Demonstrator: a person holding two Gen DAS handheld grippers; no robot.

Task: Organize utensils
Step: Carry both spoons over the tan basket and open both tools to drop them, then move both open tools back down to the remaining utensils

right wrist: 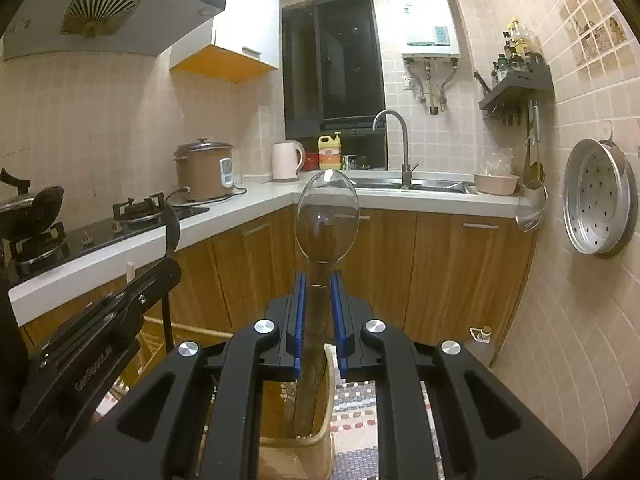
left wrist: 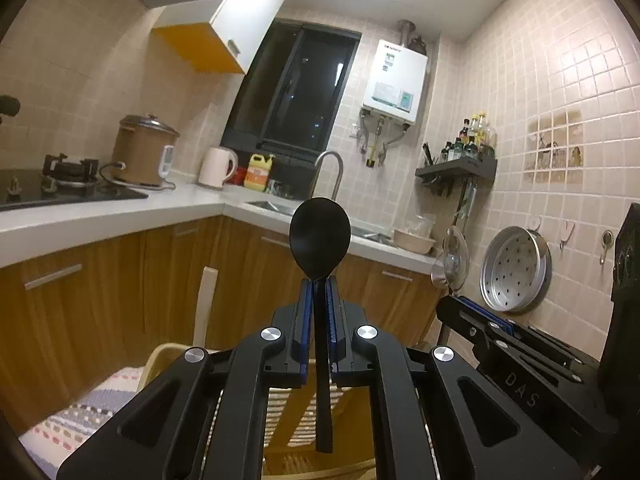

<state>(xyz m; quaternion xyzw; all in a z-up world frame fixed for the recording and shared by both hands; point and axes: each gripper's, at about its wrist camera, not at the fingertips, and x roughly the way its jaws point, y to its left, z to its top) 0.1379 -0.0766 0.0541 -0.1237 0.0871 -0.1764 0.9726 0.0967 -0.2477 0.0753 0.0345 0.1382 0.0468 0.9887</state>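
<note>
Left gripper [left wrist: 319,286] pinching black spoon [left wrist: 320,236] by the neck, bowl up, handle hanging down over wooden chair [left wrist: 168,354]; right gripper [right wrist: 319,280] clamped on clear spoon [right wrist: 327,216], bowl upright, handle dropping between blue pads [right wrist: 298,320] above rug [right wrist: 356,408]

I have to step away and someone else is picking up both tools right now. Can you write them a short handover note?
Left tool: shut on the black spoon, gripped at the neck, bowl pointing up and away, handle hanging back between the fingers.
Right tool: shut on the clear spoon, held the same way.
Both are held in the air in front of the kitchen counter; a wooden chair is below them.
Done: both spoons picked up.
Left: set each spoon in its place. No utensil holder is in view, so find it first.
</note>
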